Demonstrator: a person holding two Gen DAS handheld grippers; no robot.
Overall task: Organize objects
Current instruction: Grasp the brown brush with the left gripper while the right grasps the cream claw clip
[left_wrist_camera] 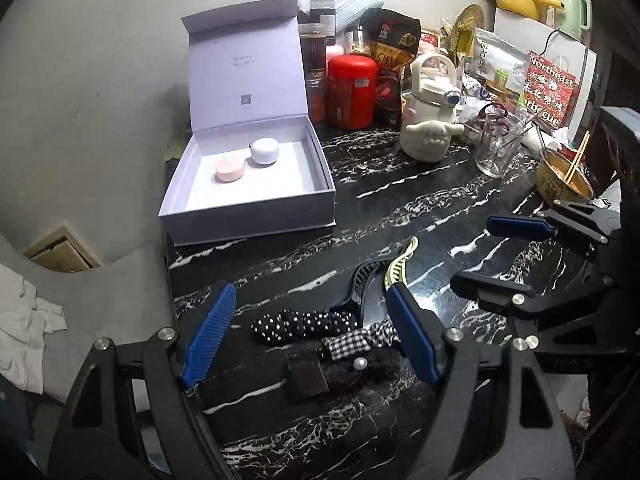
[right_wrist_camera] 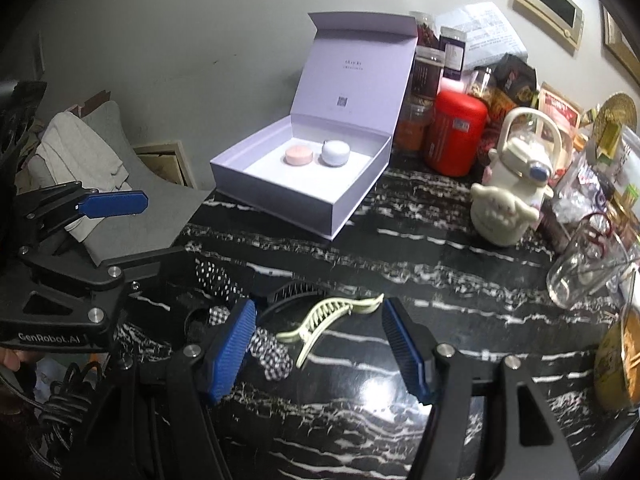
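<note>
Right wrist view: right tool (right_wrist_camera: 318, 350) is hanging spread over the pale claw clip (right_wrist_camera: 320, 320), lining up a grab; left tool (left_wrist_camera: 310, 336) is gaping above the hair bows (left_wrist_camera: 320, 336).

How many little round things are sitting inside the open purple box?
2. A pink round case lies on the left of the box floor, and a white domed one lies right beside it. Nothing else shows inside.
</note>
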